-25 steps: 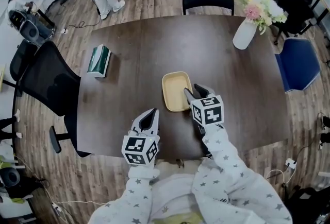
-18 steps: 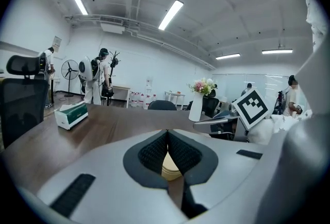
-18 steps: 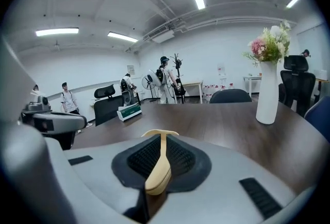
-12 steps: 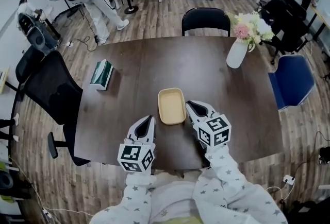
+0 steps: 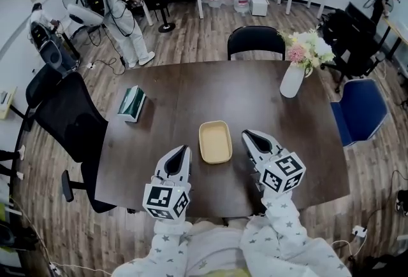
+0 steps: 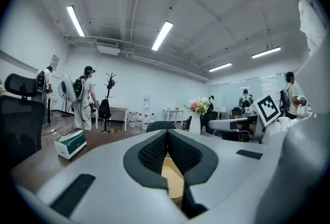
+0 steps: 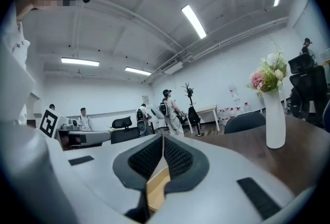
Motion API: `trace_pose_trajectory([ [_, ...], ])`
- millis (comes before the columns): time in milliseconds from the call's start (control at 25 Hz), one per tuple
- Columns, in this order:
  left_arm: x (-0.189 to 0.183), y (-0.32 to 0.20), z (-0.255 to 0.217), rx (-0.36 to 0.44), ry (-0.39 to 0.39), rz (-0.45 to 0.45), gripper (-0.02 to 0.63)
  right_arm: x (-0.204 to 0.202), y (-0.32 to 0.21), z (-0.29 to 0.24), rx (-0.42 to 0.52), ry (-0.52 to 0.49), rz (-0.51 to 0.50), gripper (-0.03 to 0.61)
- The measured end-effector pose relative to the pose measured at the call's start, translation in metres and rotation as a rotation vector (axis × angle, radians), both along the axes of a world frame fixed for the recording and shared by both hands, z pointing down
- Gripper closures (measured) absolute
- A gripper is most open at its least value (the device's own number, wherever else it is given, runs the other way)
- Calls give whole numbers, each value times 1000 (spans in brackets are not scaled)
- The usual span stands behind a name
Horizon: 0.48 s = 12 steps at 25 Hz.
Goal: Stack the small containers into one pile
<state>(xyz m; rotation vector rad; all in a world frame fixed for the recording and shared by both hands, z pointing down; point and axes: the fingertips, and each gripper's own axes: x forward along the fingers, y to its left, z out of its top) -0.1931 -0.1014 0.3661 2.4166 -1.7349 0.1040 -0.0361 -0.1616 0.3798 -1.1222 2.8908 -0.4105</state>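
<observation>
A cream rectangular container (image 5: pixel 215 142) lies on the dark table (image 5: pixel 191 88), between my two grippers and touching neither. My left gripper (image 5: pixel 180 153) hangs just left of it, shut and empty. On the container's right side my right gripper (image 5: pixel 250 135) has just been closing and is now shut with nothing between the pads. In the left gripper view the pads (image 6: pixel 154 153) meet, and the container (image 6: pixel 172 179) shows below them. The right gripper view also shows pads (image 7: pixel 178 158) pressed together above a sliver of the container (image 7: pixel 156 189). I cannot tell whether the container is one piece or several nested.
A green tissue box (image 5: pixel 132 102) lies at the table's left. A white vase with flowers (image 5: pixel 292 78) stands at the back right. Black chairs (image 5: pixel 256 40) and a blue chair (image 5: pixel 360 110) ring the table. A person (image 5: pixel 121 14) stands far behind.
Both grippers have risen and drawn back from the table. The right gripper, open at the container's near right edge a second ago, has shut and come away from it.
</observation>
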Motion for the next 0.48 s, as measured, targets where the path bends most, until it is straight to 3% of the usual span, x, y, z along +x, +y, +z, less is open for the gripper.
trace_pose_trajectory([
  [480,-18,-2,-34,60,-1,-10,589,25,-2,-45,55,-85,81,555],
])
